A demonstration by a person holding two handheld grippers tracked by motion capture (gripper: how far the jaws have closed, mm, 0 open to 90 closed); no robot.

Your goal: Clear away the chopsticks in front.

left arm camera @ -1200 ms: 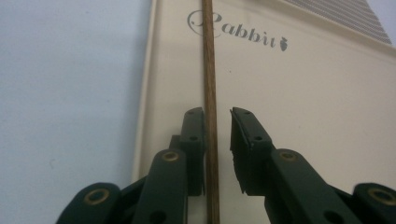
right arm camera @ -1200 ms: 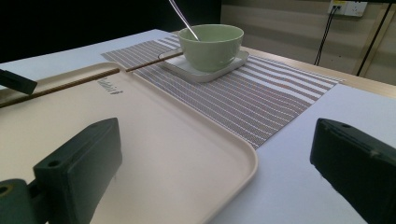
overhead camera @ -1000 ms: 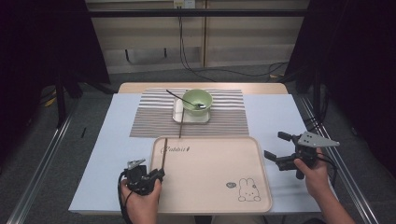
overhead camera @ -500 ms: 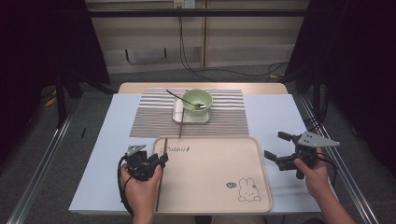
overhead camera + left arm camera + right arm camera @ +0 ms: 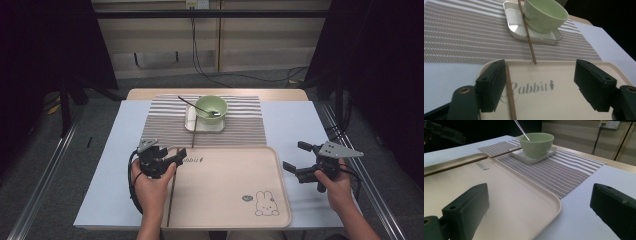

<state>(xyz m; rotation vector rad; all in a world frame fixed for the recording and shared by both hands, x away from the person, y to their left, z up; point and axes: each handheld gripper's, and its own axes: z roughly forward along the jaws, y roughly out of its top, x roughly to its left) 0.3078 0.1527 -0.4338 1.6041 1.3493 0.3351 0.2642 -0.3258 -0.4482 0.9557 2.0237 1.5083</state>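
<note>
- While your left gripper (image 5: 167,159) hovered over the beige tray's (image 5: 235,200) left edge, its jaws had just been opening, nothing pinched.
- One chopstick (image 5: 509,93) lay on the tray beside its left jaw.
- Your right gripper (image 5: 300,161) stood spread, empty.

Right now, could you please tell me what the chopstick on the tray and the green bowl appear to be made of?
The chopstick on the tray looks like wood or bamboo: thin, brown, matte. The green bowl looks like glazed ceramic, possibly melamine: smooth, with soft highlights on its rim.
</note>
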